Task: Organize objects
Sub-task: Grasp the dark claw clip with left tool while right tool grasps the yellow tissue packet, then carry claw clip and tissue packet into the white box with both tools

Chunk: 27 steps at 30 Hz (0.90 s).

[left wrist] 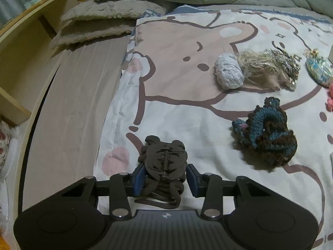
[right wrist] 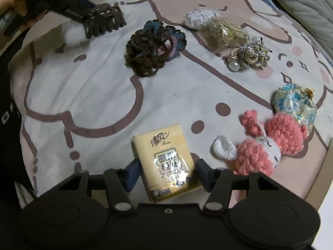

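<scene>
Two grippers work over small accessories on a cartoon-print bedsheet.

The left gripper is clenched on a dark brown claw clip. The right gripper straddles a yellow tissue pack, contact unclear; a crocheted scrunchie lies at its twelve o'clock.

"清风" on yellow tissue pack

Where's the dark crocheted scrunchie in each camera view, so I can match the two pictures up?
Left wrist view: scrunchie at right of centre, on the sheet, right of the hair clip.
Right wrist view: scrunchie upper middle, right of the hair clip, beyond the tissue pack.
Shared landmark: the white crochet ball, beyond the scrunchie in both.
</scene>
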Available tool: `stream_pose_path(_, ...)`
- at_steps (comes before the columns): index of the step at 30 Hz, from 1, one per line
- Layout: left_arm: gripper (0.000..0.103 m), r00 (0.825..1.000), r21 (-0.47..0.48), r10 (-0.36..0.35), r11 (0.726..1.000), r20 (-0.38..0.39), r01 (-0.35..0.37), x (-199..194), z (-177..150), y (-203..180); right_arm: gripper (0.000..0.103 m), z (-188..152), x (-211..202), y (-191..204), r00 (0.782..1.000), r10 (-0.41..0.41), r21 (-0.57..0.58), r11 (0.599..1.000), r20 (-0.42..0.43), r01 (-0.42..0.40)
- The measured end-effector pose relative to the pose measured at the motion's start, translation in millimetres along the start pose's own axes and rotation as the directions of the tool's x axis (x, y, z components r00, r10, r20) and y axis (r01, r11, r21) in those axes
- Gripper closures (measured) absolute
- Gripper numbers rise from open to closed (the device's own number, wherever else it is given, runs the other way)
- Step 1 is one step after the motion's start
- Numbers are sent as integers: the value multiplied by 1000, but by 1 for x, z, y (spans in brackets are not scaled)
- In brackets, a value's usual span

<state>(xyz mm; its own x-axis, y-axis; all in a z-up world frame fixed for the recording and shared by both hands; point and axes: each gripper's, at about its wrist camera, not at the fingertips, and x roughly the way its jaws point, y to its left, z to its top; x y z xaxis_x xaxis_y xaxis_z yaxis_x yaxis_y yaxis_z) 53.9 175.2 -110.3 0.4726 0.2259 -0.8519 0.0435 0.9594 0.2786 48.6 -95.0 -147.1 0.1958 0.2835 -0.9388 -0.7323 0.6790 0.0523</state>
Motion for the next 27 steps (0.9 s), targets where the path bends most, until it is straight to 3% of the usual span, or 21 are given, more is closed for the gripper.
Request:
stream_pose_path(10, 60, 997, -139, -66, 988, 42, 71, -19, 0, 12, 46, 17, -25, -17, 994, -57, 268, 963, 92, 31)
stream_pose_path(27, 60, 983, -220, -85, 968, 164, 121, -75, 10, -15, 46, 11, -68, -32, 958, -176, 487, 872, 228, 44)
